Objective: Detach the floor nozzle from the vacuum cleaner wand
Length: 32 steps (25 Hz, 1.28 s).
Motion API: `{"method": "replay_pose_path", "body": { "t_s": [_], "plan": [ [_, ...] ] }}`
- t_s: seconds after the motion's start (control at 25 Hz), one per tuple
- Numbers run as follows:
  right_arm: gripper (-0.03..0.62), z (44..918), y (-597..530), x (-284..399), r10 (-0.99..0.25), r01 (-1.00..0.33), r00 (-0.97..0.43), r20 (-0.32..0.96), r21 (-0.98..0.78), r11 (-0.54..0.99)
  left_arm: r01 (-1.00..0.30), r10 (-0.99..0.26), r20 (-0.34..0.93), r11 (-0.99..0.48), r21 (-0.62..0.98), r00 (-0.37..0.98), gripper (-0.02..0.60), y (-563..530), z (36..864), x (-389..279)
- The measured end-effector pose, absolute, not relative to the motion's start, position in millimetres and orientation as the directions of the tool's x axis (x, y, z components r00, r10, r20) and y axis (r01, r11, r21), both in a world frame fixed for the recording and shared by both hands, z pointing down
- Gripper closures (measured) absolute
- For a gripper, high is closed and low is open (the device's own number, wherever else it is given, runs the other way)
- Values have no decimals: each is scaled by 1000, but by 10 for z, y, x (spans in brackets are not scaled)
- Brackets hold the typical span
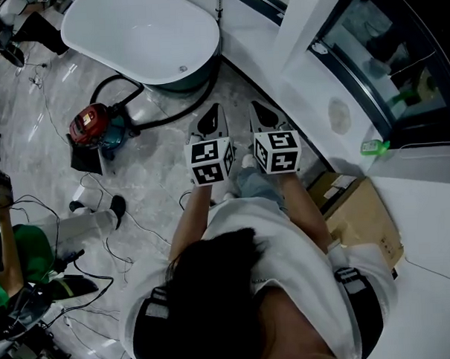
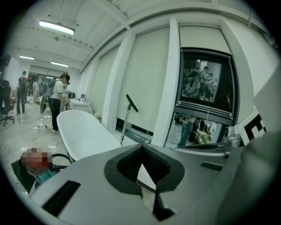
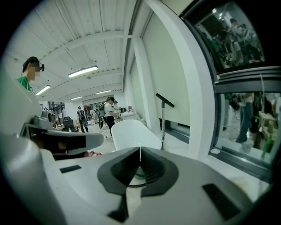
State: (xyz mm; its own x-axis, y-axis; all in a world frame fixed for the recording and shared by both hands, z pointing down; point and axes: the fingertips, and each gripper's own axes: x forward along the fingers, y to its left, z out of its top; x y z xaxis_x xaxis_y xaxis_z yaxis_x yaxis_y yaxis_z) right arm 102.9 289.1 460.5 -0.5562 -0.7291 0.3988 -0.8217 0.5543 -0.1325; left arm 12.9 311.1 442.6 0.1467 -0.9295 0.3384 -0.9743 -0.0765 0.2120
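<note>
— Where are we on the nozzle job?
— Only approaching, I'd say. My left gripper (image 1: 211, 112) and right gripper (image 1: 261, 110) are both pinched closed with nothing between the fingers, held side by side ahead of me.
— And the vacuum?
— The red canister (image 1: 90, 125) sits on the floor beside the bathtub (image 1: 140, 34), and its black hose (image 1: 170, 116) curls round the tub's foot. A slim pole I take for the wand (image 2: 126, 117) stands upright by the wall past the tub. The tub hides its foot, so I can't see the nozzle.
— Next?
— Get close and open both, one for the wand, one for the nozzle.
</note>
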Motion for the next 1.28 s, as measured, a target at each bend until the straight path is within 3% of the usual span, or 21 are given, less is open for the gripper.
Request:
{"method": "replay_pose_path", "body": {
  "t_s": [0.68,1.28],
  "plan": [
    [579,4642,1775,1341,-686,-786,-602,409,-152,599,-979,-932,349,-29,203,101,581,1996,4407,492],
    [579,4753,1349,1396,-635,-744,-649,420,-173,645,-982,-932,362,51,184,19,581,1636,4451,499]
  ]
}}
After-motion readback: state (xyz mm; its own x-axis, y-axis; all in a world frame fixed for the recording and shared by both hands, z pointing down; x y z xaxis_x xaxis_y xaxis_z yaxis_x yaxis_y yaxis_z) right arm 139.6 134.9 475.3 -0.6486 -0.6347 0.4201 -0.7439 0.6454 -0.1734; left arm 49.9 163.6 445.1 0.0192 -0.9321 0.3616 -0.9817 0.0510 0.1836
